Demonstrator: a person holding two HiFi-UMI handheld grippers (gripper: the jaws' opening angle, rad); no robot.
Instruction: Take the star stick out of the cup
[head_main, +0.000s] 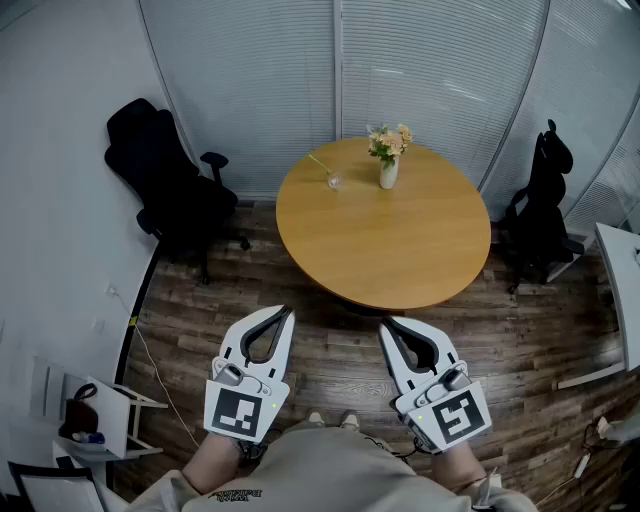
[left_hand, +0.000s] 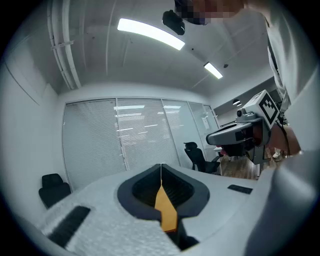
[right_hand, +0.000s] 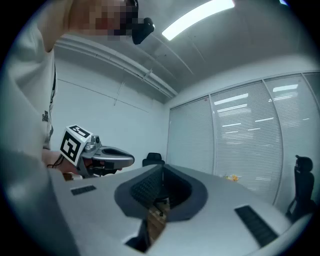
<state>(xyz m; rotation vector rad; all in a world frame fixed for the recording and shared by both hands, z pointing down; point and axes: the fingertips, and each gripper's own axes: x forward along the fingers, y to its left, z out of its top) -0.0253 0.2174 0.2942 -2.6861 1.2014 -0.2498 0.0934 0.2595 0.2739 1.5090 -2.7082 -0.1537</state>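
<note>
head view: left tool and right tool both clenched, nothing gripped
we hold them level over the wood floor, well short of the round desk; both gripper views show jaws pressed together with nothing between. star stick sits tilted in the cup on the desk's far left side, well apart from both tools, with the flower vase near it.
</note>
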